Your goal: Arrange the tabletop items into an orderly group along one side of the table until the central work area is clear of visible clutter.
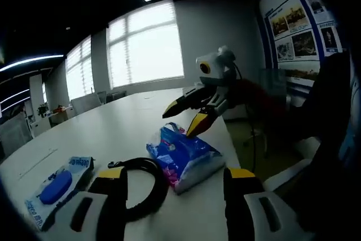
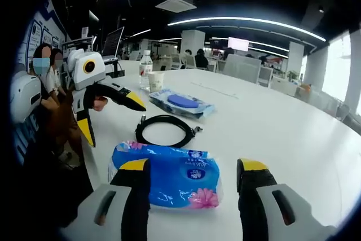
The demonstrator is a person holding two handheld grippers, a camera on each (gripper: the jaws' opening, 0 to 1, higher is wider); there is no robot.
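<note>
Left claw [image 1: 176,182]: jaws apart, holding nothing; in the left gripper view the black cable coil [image 1: 141,187] lies between and just beyond them. In the right gripper view it hovers over the counter's left edge [image 2: 110,114], jaws spread.
Right claw [image 2: 192,187]: jaws apart, holding nothing; the blue tissue pack [image 2: 166,174] lies between and just ahead of them. In the left gripper view it hangs just above that pack's far end [image 1: 189,112], jaws spread.
Blue tissue pack [image 1: 183,156]: flat on the white counter [image 1: 113,128], near the counter's edge, just beside the cable coil.
Black cable coil [image 2: 163,130]: flat on the counter, between the tissue pack and the wet-wipes pack.
Wet-wipes pack [image 2: 180,103]: flat on the counter, blue oval lid upward; seen also in the left gripper view [image 1: 56,190].
Water bottle [image 2: 146,67]: upright, far on the counter.
Paper cup [image 2: 156,80]: upright, just beside the bottle.
</note>
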